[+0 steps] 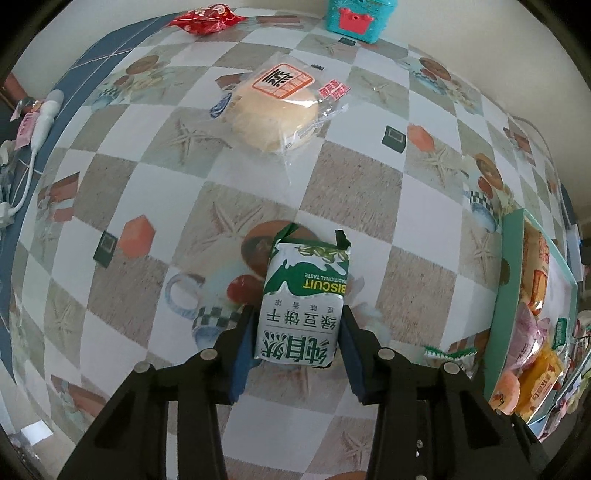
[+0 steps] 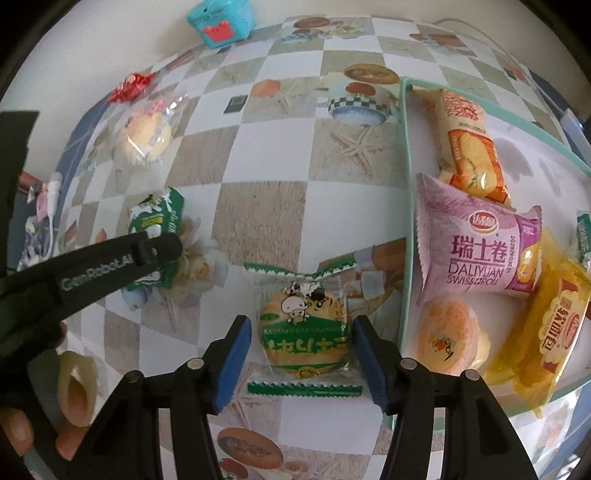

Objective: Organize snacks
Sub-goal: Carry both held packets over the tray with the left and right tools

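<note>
On the tabletop (image 1: 369, 184), a biscuit packet (image 1: 304, 295) is set between the left hand-held gripper (image 1: 297, 332) fingers, with a wrapped bun (image 1: 277, 110) behind it. A tray (image 2: 406, 184) holding a Swiss roll packet (image 2: 476, 251) is placed right of a wrapped round cake (image 2: 304, 339).

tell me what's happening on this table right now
A person is sorting wrapped snacks with two handheld grippers. The left gripper is closed around a green biscuit packet on the checkered table. The right gripper is open, straddling a round cookie packet beside the green tray, which already holds several snacks. A bun and a red packet lie unsorted.
</note>
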